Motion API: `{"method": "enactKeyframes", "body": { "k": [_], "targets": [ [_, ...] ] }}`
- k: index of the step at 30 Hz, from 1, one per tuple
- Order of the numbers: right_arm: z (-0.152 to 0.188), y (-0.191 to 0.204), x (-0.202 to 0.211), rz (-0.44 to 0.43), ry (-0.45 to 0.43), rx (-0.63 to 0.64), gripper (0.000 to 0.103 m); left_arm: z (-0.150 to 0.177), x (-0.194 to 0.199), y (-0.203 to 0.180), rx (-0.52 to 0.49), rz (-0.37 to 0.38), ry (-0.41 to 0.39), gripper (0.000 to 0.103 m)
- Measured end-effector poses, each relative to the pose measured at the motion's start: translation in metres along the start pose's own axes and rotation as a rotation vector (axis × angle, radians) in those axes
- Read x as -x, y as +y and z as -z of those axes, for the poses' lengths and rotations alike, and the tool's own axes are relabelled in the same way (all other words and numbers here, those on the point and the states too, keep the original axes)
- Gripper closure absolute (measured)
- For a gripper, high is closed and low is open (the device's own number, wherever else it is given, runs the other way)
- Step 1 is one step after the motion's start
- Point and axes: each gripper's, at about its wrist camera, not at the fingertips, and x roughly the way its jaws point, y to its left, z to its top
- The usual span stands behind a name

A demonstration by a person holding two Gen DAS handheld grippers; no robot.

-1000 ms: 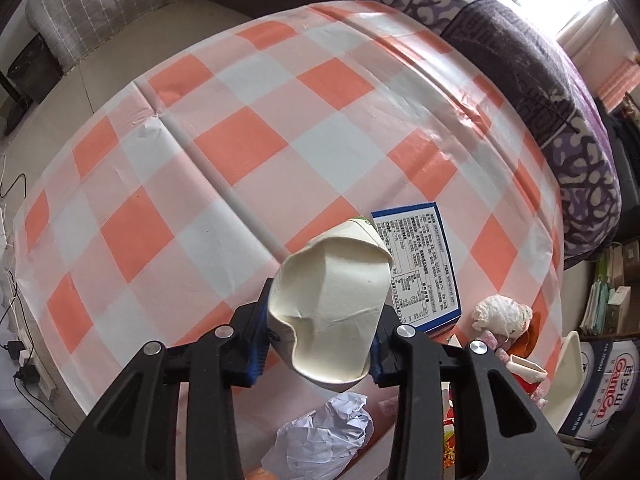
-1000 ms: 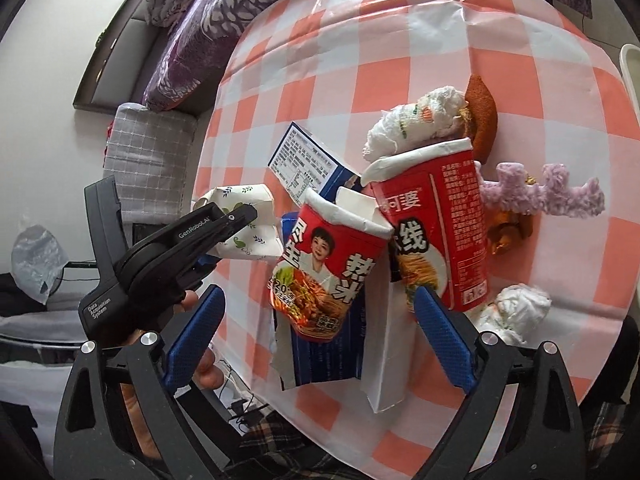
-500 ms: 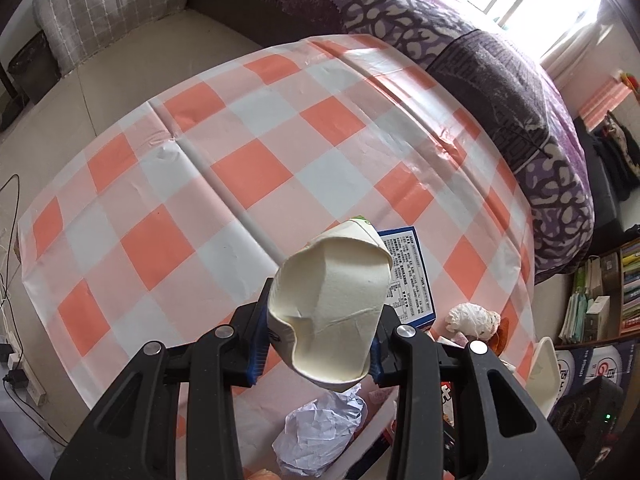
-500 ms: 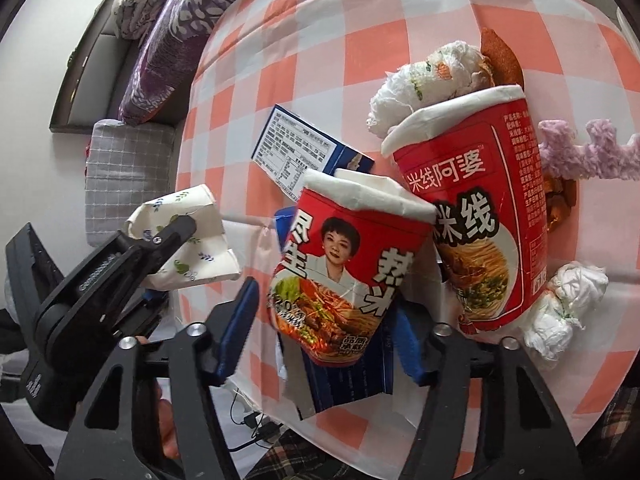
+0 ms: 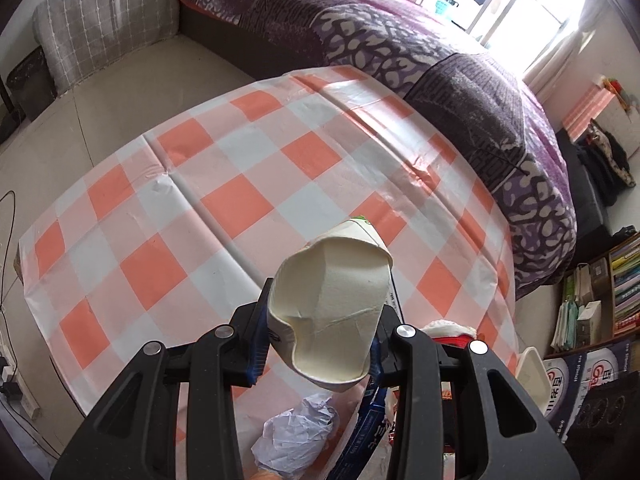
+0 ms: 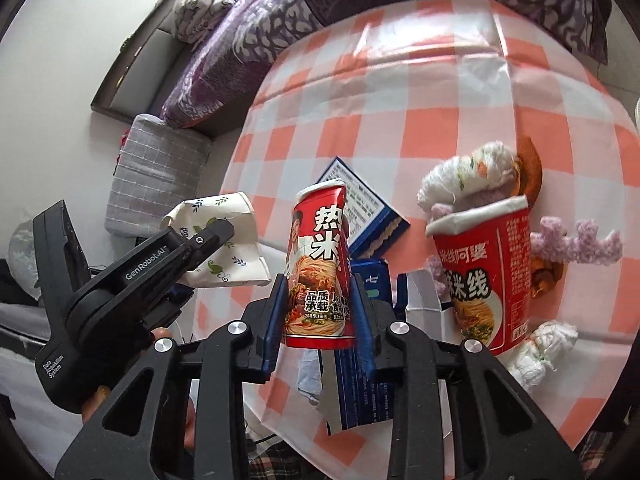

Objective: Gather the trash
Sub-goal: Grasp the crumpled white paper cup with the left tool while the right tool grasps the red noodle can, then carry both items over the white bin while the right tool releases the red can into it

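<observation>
A home bedroom is shown by a bed (image 5: 400, 52) with purple bedding, a bookshelf (image 5: 624, 276) and a checked-cloth tabletop (image 5: 240, 184).

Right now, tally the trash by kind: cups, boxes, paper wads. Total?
Red noodle cups: 2, squashed one in the right hand-held gripper, other on the table
White paper cup in the left hand-held gripper: 1
Blue boxes: 2
Paper wads: 3
Total: 8

In the left wrist view the crushed white cup (image 5: 334, 312) hides most of the blue box (image 5: 394, 300) behind it, the crumpled paper (image 5: 298, 436) runs off the bottom edge, and the shelf's book (image 5: 624, 280) titles are too small to read.
</observation>
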Motion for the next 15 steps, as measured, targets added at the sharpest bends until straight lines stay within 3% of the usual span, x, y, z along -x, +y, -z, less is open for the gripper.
{"method": "enactKeyframes", "body": {
  "k": [15],
  "targets": [
    [-0.031, -0.013, 0.075, 0.118, -0.292, 0.175, 0.074, 0.012, 0.047, -0.061, -0.098, 0.015, -0.239, 0.065]
  ]
}}
